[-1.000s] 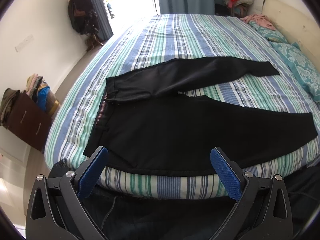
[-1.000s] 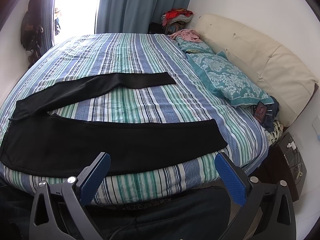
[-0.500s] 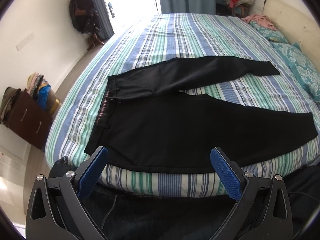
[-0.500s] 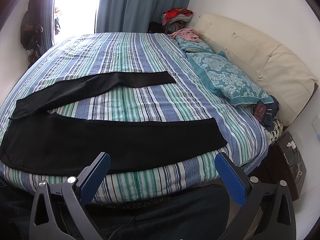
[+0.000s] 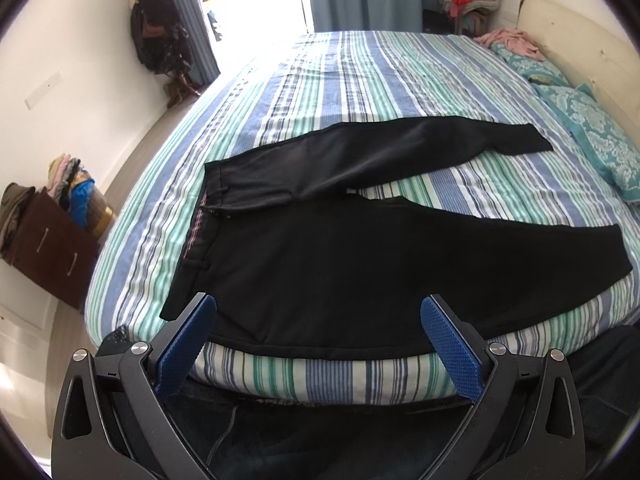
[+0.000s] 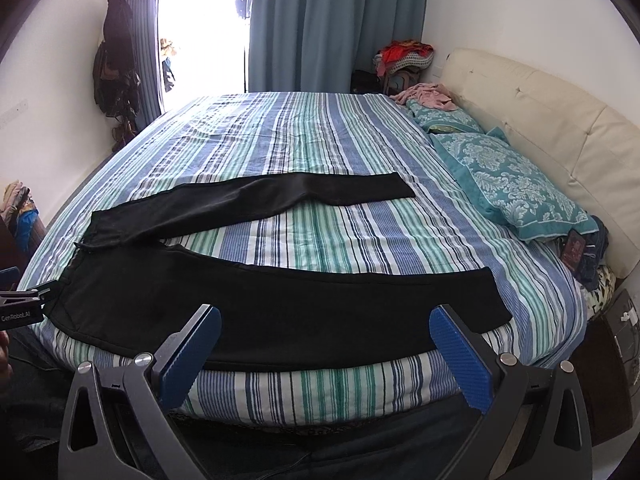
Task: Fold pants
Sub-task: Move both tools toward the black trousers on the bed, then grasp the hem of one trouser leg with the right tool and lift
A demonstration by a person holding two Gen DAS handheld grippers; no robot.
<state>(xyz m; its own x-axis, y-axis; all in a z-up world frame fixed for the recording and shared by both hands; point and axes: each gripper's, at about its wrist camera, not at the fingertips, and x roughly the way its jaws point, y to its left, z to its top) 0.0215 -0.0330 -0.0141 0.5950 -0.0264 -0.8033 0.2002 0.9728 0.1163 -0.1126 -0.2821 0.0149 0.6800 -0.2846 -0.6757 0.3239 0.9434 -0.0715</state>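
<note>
Black pants (image 5: pixel 340 264) lie flat on the striped bed (image 5: pixel 360 80), waistband at the left, both legs spread apart toward the right. The near leg runs along the bed's front edge; the far leg angles away. The pants also show in the right wrist view (image 6: pixel 280 300). My left gripper (image 5: pixel 318 344) is open and empty, just short of the bed's front edge near the waist. My right gripper (image 6: pixel 324 352) is open and empty, in front of the near leg. The left gripper's body shows at the left edge of the right wrist view (image 6: pixel 20 304).
Teal pillows (image 6: pixel 516 184) and a cream headboard (image 6: pixel 560 132) lie at the right. A brown dresser (image 5: pixel 44 240) with clothes stands left of the bed. A nightstand (image 6: pixel 616 340) sits at the right. Curtains (image 6: pixel 332 24) and a window are behind.
The right gripper has tilted up, so its view shows more of the far wall and curtain. The left gripper has shifted slightly. The pants have not moved.
</note>
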